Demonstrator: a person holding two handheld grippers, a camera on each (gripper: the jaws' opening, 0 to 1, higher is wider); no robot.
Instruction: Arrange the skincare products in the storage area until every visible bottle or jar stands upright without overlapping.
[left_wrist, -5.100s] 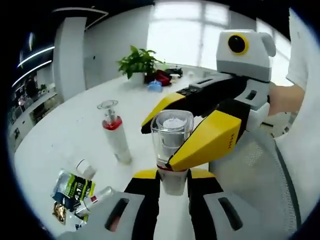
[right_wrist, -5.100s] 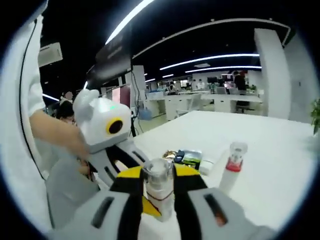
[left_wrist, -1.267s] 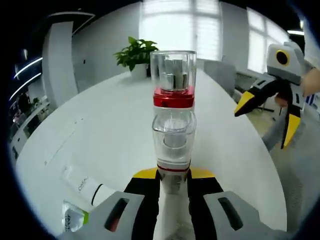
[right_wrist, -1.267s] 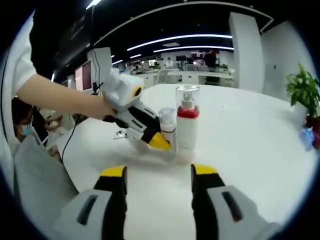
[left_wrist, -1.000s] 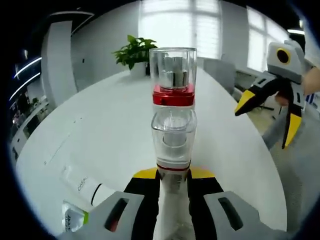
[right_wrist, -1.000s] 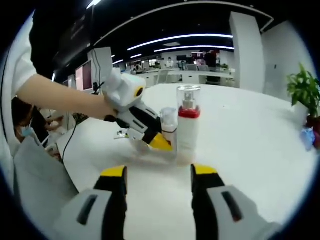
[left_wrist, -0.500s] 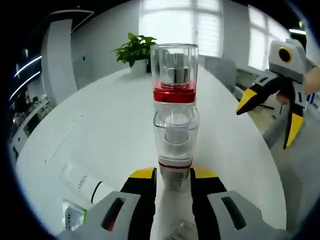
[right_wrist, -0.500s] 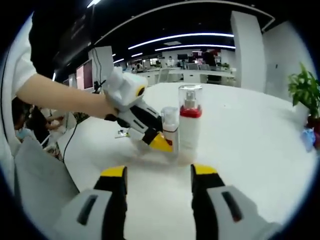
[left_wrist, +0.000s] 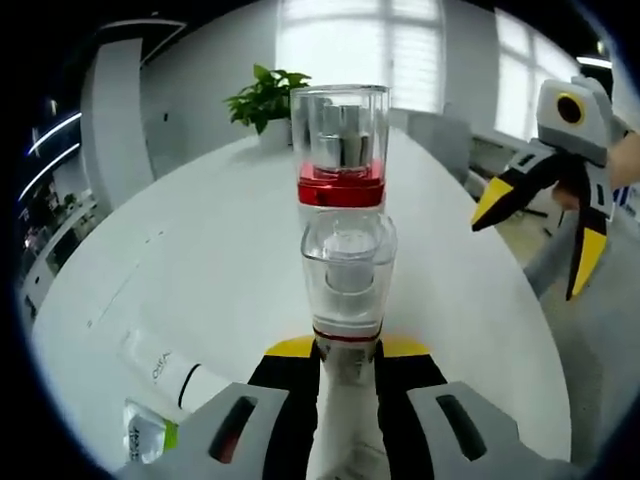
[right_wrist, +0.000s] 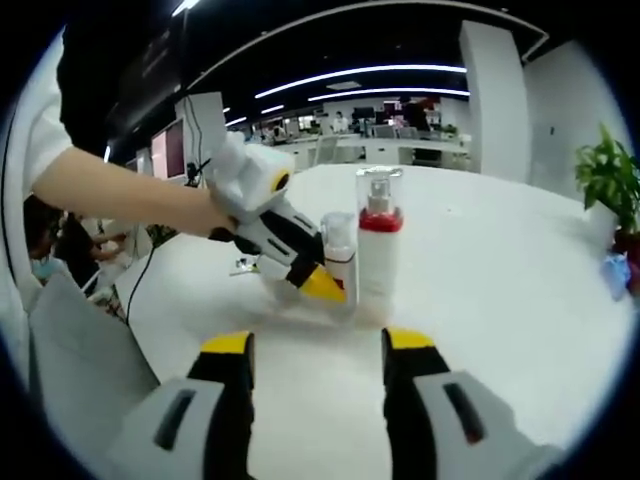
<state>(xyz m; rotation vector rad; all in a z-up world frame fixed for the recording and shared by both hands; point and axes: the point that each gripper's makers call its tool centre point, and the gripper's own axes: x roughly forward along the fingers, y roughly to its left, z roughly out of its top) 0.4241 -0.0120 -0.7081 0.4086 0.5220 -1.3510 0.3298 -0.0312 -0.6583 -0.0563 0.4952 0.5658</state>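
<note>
My left gripper (left_wrist: 347, 350) is shut on a small white bottle with a clear cap (left_wrist: 348, 270), held upright. Right behind it stands a taller white bottle with a red collar and clear cap (left_wrist: 340, 150). In the right gripper view the same pair stands side by side: the small bottle (right_wrist: 338, 245) in the left gripper (right_wrist: 322, 282), the red-collared bottle (right_wrist: 378, 262) touching or nearly touching it. The small bottle's base is hidden. My right gripper (right_wrist: 315, 350) is open and holds nothing, a short way back from both bottles; it also hangs at the right (left_wrist: 535, 240).
A white tube (left_wrist: 170, 368) lies on its side on the white table (left_wrist: 200, 260), with a green packet (left_wrist: 145, 438) beside it at the lower left. A potted plant (left_wrist: 265, 95) stands at the far end. A person's arm (right_wrist: 110, 190) holds the left gripper.
Five seconds ago both grippers held the small bottle; the right one has since let go and drawn back. The small bottle now sits beside the red-collared one. Over the last second, hardly any movement.
</note>
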